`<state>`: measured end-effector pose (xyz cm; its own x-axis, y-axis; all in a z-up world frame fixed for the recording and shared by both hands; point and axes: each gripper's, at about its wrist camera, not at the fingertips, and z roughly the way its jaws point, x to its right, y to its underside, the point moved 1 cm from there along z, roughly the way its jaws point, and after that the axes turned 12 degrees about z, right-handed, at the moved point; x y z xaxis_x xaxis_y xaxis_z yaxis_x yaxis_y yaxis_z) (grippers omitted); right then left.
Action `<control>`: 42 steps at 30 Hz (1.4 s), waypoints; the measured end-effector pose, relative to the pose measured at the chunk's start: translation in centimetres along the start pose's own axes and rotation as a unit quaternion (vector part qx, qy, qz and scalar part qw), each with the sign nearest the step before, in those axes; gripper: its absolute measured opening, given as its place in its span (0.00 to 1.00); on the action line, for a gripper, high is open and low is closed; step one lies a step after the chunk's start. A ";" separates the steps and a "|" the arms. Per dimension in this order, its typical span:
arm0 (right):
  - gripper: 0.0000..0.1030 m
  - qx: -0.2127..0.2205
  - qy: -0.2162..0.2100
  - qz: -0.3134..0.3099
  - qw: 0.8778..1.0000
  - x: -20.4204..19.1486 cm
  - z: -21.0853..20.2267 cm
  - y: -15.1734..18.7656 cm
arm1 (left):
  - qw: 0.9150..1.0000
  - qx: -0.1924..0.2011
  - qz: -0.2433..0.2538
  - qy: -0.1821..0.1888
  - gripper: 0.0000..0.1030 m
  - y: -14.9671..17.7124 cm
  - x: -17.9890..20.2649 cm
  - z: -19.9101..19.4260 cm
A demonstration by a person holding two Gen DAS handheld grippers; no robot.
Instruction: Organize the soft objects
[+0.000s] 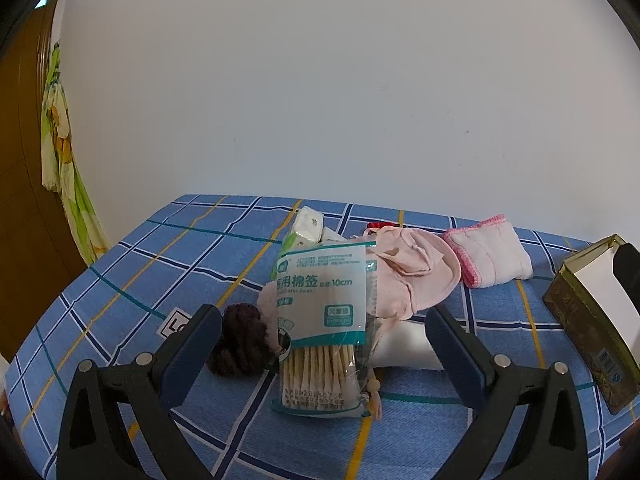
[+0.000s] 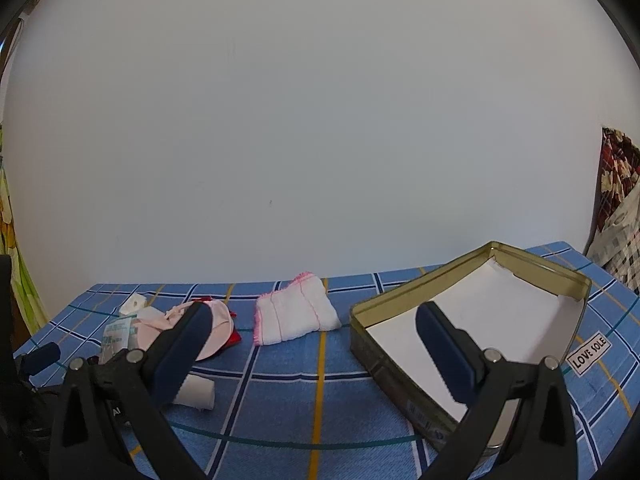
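Left gripper (image 1: 322, 344) is spread wide w/ nothing held, fingers either side of the cotton swab pack (image 1: 326, 320), which leans upright against the pink cloth pouch (image 1: 408, 276) w/ a dark brown scrunchie (image 1: 240, 346) just beside it, so prob. lining up for a pick from the pile. Right gripper (image 2: 316, 346) is also wide & empty, hanging over the blue checked cloth (image 2: 280, 400) btwn the folded white towel (image 2: 296, 314) & the tin box (image 2: 472, 328). Box sits open w/ only a white liner inside, well apart from the pile, likely the drop spot for the soft items.
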<state>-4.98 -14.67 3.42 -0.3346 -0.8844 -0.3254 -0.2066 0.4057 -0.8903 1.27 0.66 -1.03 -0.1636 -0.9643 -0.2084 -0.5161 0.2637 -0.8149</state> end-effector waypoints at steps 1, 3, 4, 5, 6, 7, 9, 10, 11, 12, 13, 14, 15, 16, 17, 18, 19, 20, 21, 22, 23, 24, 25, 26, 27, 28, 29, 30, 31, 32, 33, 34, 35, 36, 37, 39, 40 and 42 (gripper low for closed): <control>1.00 -0.002 0.001 -0.001 1.000 0.0 0.1 0.0 | 1.000 -0.002 -0.001 0.001 1.00 0.0 0.0 0.1; 1.00 -0.004 0.002 -0.001 1.000 0.0 0.2 0.1 | 1.000 -0.005 -0.003 0.003 1.00 0.0 -0.1 0.1; 1.00 -0.005 0.001 -0.001 1.000 0.0 0.2 0.1 | 1.000 -0.005 -0.004 0.004 1.00 0.0 -0.1 0.2; 1.00 -0.005 0.001 0.000 1.000 0.0 0.2 0.1 | 1.000 -0.005 -0.005 0.004 1.00 0.0 -0.1 0.2; 1.00 -0.006 0.000 0.001 1.000 0.0 0.2 0.1 | 1.000 -0.005 -0.005 0.005 1.00 0.0 -0.1 0.1; 1.00 -0.006 0.000 0.001 1.000 0.0 0.2 0.1 | 1.000 -0.005 -0.005 0.004 1.00 0.0 -0.2 0.1; 1.00 -0.008 0.001 0.000 1.000 -0.1 0.2 0.2 | 1.000 -0.007 -0.004 0.003 1.00 0.1 -0.2 0.2; 1.00 -0.009 0.001 0.000 1.000 -0.1 0.3 0.2 | 1.000 -0.008 -0.003 0.004 1.00 0.0 -0.1 0.3; 1.00 -0.010 0.001 0.000 1.000 -0.1 0.3 0.2 | 1.000 -0.008 -0.003 0.004 1.00 0.0 -0.2 0.3; 1.00 -0.011 0.001 0.000 1.000 -0.2 0.4 0.2 | 1.000 -0.008 -0.004 0.005 1.00 0.0 -0.2 0.3; 1.00 -0.013 0.001 0.000 1.000 -0.2 0.4 0.3 | 1.000 -0.008 -0.004 0.004 1.00 0.0 -0.2 0.3; 1.00 -0.013 0.001 0.000 1.000 -0.2 0.4 0.3 | 1.000 -0.008 -0.004 0.004 1.00 0.0 -0.2 0.3; 1.00 -0.013 0.001 0.000 1.000 -0.2 0.5 0.3 | 1.000 -0.008 -0.003 0.003 1.00 0.1 -0.2 0.3; 1.00 -0.014 0.001 0.000 1.000 -0.2 0.5 0.3 | 1.000 -0.009 -0.003 0.003 1.00 0.1 -0.3 0.3; 1.00 -0.015 0.001 0.000 1.000 -0.2 0.5 0.3 | 1.000 -0.009 -0.004 0.005 1.00 0.1 -0.3 0.3; 1.00 -0.015 0.001 0.000 1.000 -0.2 0.5 0.3 | 1.000 -0.010 -0.005 0.005 1.00 0.1 -0.3 0.3; 1.00 -0.016 0.000 0.000 1.000 -0.3 0.5 0.3 | 1.000 -0.010 -0.005 0.006 1.00 0.1 -0.3 0.3; 1.00 -0.017 0.000 0.000 1.000 -0.2 0.5 0.3 | 1.000 -0.010 -0.005 0.006 1.00 0.1 -0.3 0.3; 1.00 -0.018 0.000 0.000 1.000 -0.3 0.5 0.4 | 1.000 -0.011 -0.004 0.006 1.00 0.1 -0.3 0.4; 1.00 -0.019 0.001 -0.001 1.000 -0.2 0.6 0.4 | 1.000 -0.012 -0.003 0.005 1.00 0.1 -0.3 0.4; 1.00 -0.020 0.001 -0.001 1.000 -0.3 0.6 0.4 | 1.000 -0.013 -0.003 0.005 1.00 0.1 -0.3 0.4; 1.00 -0.021 0.001 -0.001 1.000 -0.2 0.7 0.4 | 1.000 -0.015 -0.003 0.005 1.00 0.1 -0.3 0.5; 1.00 -0.023 0.000 -0.001 1.000 -0.3 0.8 0.5 | 1.000 -0.017 -0.004 0.004 1.00 0.1 -0.4 0.5; 1.00 -0.026 -0.001 -0.002 1.000 -0.3 0.8 0.5 | 1.000 -0.020 -0.005 0.001 1.00 0.1 -0.5 0.6; 1.00 -0.029 -0.001 -0.004 1.000 -0.3 1.0 0.6 | 1.000 -0.022 -0.005 -0.003 1.00 0.1 -0.7 0.8; 1.00 -0.034 -0.001 -0.007 0.999 -0.4 1.2 0.6 | 1.000 -0.027 -0.006 -0.008 1.00 0.2 -1.0 0.9; 1.00 -0.040 -0.001 -0.009 0.999 -0.4 1.4 0.7 | 0.999 -0.032 -0.007 -0.014 1.00 0.2 -1.3 1.1; 1.00 -0.046 -0.002 -0.011 0.999 -0.5 1.6 0.8 | 0.999 -0.039 -0.010 -0.019 1.00 0.3 -1.7 1.3; 1.00 -0.052 -0.004 -0.012 0.999 -0.5 1.8 1.0 | 0.999 -0.043 -0.014 -0.019 1.00 0.4 -2.2 1.4; 1.00 -0.058 -0.005 -0.012 0.998 -0.6 2.0 1.1 | 0.998 -0.048 -0.023 -0.018 1.00 0.5 -2.8 1.6; 1.00 -0.062 -0.007 -0.013 0.998 -0.6 2.1 1.2 | 0.998 -0.051 -0.032 -0.016 1.00 0.6 -3.4 1.7; 1.00 -0.067 -0.007 -0.014 0.998 -0.6 2.2 1.3 | 0.998 -0.053 -0.043 -0.014 1.00 0.7 -4.0 1.8; 1.00 -0.069 -0.007 -0.014 0.998 -0.6 2.3 1.4 | 0.997 -0.054 -0.051 -0.013 1.00 0.8 -4.4 1.9; 1.00 -0.070 -0.006 -0.014 0.997 -0.6 2.4 1.4 | 0.997 -0.054 -0.060 -0.012 1.00 0.9 -4.9 1.9; 1.00 -0.071 -0.005 -0.014 0.997 -0.6 2.5 1.5 | 0.996 -0.053 -0.064 -0.013 0.99 1.1 -5.3 2.0; 1.00 -0.073 -0.003 -0.012 0.997 -0.4 2.5 1.5 | 0.996 -0.056 -0.063 -0.017 0.99 1.2 -5.5 1.9; 1.00 -0.074 -0.002 -0.010 0.997 -0.3 2.6 1.5 | 0.996 -0.057 -0.063 -0.019 0.99 1.3 -5.5 2.0; 1.00 -0.077 -0.002 -0.006 0.997 -0.2 2.7 1.5 | 0.996 -0.058 -0.063 -0.019 0.99 1.4 -5.6 2.0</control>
<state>-2.78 -14.52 1.29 -0.3276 -0.8905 -0.3159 -0.3501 0.4249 -0.8348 3.13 6.33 -2.05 -0.0607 -0.9895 -0.1311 -0.6249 0.1401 -0.7681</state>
